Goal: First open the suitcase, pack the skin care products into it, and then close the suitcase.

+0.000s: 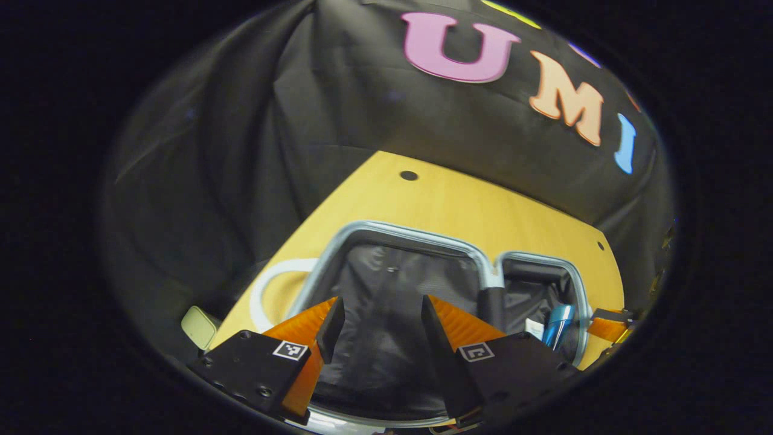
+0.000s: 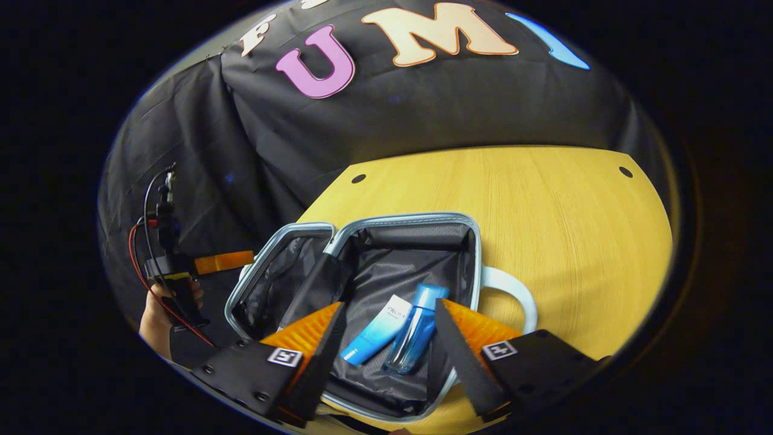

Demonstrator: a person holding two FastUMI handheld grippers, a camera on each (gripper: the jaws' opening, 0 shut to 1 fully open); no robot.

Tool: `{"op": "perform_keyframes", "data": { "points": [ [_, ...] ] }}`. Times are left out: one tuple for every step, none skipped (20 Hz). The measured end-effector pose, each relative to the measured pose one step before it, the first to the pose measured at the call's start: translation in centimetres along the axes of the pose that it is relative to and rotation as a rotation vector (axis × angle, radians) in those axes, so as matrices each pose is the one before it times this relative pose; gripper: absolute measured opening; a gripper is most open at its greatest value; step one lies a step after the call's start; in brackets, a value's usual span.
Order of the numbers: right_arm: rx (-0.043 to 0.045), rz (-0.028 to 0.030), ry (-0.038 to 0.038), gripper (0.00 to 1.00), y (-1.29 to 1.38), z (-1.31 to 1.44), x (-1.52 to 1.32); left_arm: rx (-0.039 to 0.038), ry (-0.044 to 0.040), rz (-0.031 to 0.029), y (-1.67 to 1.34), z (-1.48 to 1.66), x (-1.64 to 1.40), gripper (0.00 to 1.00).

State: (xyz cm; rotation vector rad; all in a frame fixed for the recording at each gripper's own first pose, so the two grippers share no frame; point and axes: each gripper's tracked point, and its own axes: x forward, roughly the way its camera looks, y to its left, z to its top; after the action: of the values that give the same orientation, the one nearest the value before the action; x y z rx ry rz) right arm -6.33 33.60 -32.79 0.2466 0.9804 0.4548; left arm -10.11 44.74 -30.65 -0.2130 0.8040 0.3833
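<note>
Right gripper view: open suitcase (image 2: 362, 266) holds blue bottle (image 2: 416, 329) and tube (image 2: 377, 332)

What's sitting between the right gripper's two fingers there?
In the right gripper view, a blue bottle and blue-white tube lie on the open suitcase's dark lining, between the open fingers.

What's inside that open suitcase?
The suitcase holds a blue-and-white tube and a blue bottle lying side by side on dark lining. The right claw's fingers cover the near corners.
</note>
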Motion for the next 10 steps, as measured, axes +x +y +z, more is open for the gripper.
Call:
{"op": "perform_keyframes", "data": {
  "points": [
    [0.00545, -0.01278, -0.01147, 0.99, 0.027, 0.370, 0.117, -0.00344, -0.00778, 0.03136, 1.955, 0.373, -0.062, 0.75],
    [0.00433, -0.00708, -0.00910, 0.92, -0.071, 0.367, -0.021, -0.00251, -0.00804, 0.02631, 1.835, 0.502, 0.036, 0.75],
    [0.00448, -0.00609, -0.00921, 0.92, -0.031, 0.202, -0.078, -0.00936, -0.00460, 0.02258, 1.669, 0.297, 0.182, 0.75],
    [0.00390, -0.00710, -0.00876, 0.93, -0.015, 0.366, -0.027, -0.01174, 0.00424, 0.01629, 1.502, 0.168, 0.232, 0.79],
    [0.00415, -0.00647, -0.00847, 0.98, -0.020, 0.282, -0.092, -0.01246, 0.00454, 0.01696, 1.359, 0.052, 0.456, 0.75],
    [0.00338, -0.00890, -0.00655, 0.98, -0.072, 0.232, -0.056, -0.01460, 0.01070, 0.01162, 1.147, -0.163, 0.515, 0.75],
    [0.00153, -0.00450, -0.00443, 0.98, -0.010, 0.171, -0.013, -0.01552, 0.01887, 0.00604, 0.690, -0.363, 0.792, 0.75],
    [-0.00047, -0.00515, -0.00471, 0.98, -0.040, 0.221, 0.010, -0.01689, 0.02762, -0.00516, 0.385, -0.550, 0.978, 0.75],
    [-0.00313, -0.00674, -0.00296, 0.98, -0.098, 0.154, -0.034, -0.00995, 0.03877, -0.00894, 0.266, -0.910, 0.868, 0.75],
    [-0.00308, -0.00581, -0.00326, 0.98, -0.071, 0.157, -0.033, -0.00136, 0.03041, 0.00025, 0.502, -0.648, 0.678, 0.76]
  ]
}}
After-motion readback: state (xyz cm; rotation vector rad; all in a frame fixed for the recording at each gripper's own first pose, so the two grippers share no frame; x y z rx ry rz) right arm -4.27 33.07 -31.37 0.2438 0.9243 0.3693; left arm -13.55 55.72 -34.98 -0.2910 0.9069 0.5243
